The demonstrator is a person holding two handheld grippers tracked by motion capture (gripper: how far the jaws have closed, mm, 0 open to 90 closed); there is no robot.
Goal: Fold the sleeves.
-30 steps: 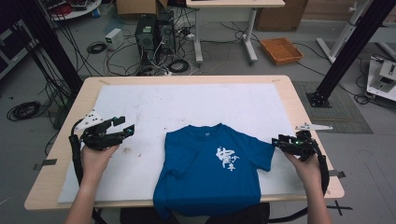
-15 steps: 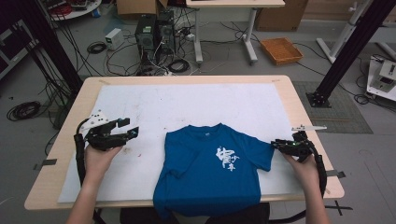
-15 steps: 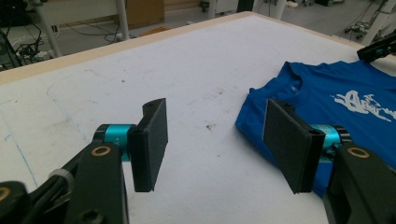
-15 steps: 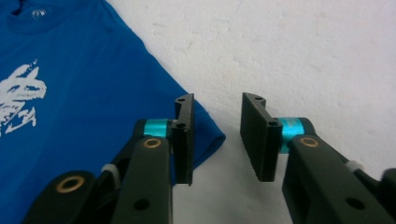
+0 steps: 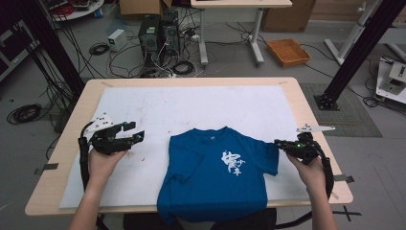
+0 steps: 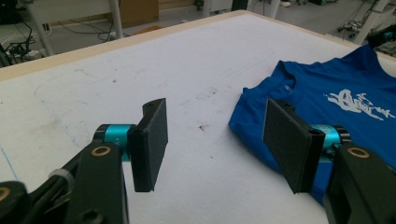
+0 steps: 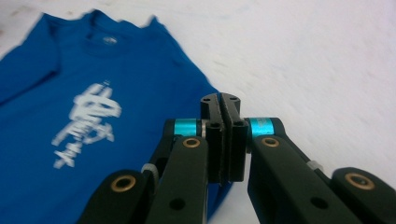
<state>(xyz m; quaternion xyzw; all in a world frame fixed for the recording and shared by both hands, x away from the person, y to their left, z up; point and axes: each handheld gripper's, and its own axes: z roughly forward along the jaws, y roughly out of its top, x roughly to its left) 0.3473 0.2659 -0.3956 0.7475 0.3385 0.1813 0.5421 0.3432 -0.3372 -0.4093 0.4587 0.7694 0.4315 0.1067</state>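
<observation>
Item: blue T-shirt (image 5: 218, 179), which we find flat on the white mat (image 5: 191, 110) of the bench (image 5: 306, 110), between our two claws. Right claw (image 5: 278, 143): jaws have just been closing, now pressed together at the sleeve edge; we cannot tell whether cloth is caught. Left claw (image 5: 135, 132): spread, holding nothing, shirt well apart from it.

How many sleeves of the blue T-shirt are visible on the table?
2. One sleeve lies spread toward the left gripper, apart from it. The other sleeve lies at the right gripper. Nothing seems hidden, though the shirt's hem hangs over the table edge.
</observation>
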